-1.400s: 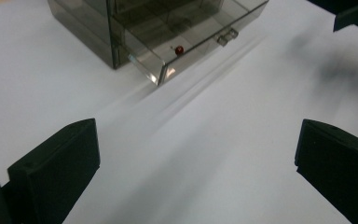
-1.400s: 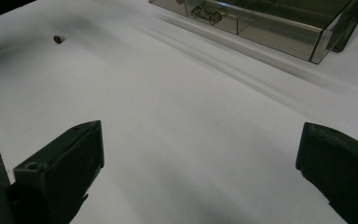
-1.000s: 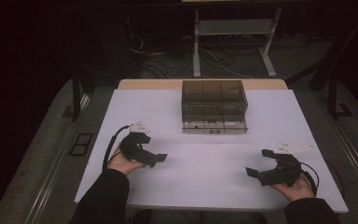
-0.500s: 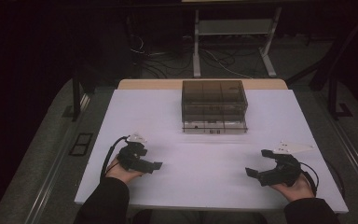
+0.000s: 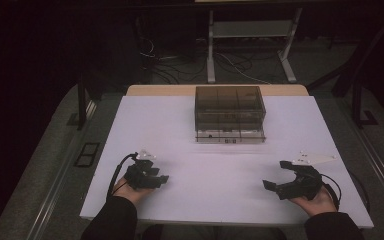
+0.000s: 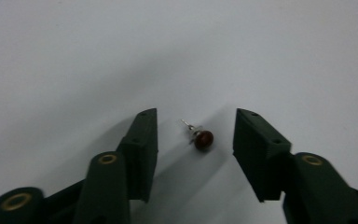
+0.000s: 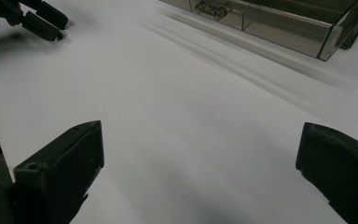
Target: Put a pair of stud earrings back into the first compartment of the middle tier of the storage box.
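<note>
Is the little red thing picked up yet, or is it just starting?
Just starting, it looks like. Nothing looks done so far: the clear box sits shut at the far side of the table. In hand: the left gripper is open, with the little red stud lying between its jaws, not touched. The right gripper is open and holds nothing. Left: probably grabbing the stud.

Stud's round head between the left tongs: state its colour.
Dark red head on the stud, clearest in the left gripper view.

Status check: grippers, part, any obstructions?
Left gripper open, straddling small red stud on table. Right gripper open, empty. Clear box beyond.
</note>
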A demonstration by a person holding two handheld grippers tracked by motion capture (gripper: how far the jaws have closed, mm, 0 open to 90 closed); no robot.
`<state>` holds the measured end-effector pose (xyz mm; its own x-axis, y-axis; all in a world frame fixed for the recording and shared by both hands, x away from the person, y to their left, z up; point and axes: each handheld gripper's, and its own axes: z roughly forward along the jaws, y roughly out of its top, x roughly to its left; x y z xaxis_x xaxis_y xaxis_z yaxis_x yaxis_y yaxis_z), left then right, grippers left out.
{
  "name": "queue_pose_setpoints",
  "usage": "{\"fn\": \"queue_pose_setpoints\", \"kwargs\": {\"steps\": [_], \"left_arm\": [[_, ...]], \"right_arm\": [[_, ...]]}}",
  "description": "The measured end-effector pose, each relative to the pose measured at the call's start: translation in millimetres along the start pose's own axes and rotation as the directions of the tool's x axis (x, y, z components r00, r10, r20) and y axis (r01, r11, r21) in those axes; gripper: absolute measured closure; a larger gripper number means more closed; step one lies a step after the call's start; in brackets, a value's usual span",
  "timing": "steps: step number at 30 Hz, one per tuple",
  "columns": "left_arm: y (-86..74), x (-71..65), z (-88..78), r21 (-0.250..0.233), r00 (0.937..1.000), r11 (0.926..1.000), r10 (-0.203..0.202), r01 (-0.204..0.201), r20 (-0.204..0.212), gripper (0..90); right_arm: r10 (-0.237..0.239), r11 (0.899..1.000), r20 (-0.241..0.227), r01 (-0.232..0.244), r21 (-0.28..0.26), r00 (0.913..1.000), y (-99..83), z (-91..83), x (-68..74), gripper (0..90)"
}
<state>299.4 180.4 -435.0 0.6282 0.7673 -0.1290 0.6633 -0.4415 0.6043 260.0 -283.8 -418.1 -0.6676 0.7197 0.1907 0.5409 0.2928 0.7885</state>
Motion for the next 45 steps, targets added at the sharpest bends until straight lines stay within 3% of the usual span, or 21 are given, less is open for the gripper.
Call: {"fn": "queue_pose_setpoints", "kwargs": {"steps": [6,12,23,34,45], "left_arm": [[-1.0,1.8,0.3,-0.012,0.9995,0.9996,-0.027,0.027,-0.015,64.2],[-1.2,3.0,0.3,-0.012,0.9988,0.9990,-0.042,0.042,-0.023,69.7],[0.6,-3.4,0.3,0.018,0.9966,0.9997,0.020,-0.019,-0.080,79.0],[3.7,3.4,-3.4,0.017,0.9993,0.9995,-0.026,0.026,-0.026,80.9],[26.9,7.4,-19.4,-0.079,0.9972,0.9949,-0.059,0.062,0.048,80.9]], "right_arm": [[-0.003,1.000,0.000,0.003,0.001,1.0000,-0.1,0.2,0.3,0.4],[0.000,1.000,0.000,0.000,0.001,1.0000,0.0,-0.3,0.3,0.4],[0.001,1.000,0.000,-0.001,0.000,1.0000,0.0,-0.4,0.4,0.4],[0.002,1.000,0.000,-0.002,-0.001,1.0000,0.1,-0.5,0.3,0.4],[0.000,1.000,0.000,0.000,-0.003,1.0000,0.0,-1.0,-0.2,0.4]]}}
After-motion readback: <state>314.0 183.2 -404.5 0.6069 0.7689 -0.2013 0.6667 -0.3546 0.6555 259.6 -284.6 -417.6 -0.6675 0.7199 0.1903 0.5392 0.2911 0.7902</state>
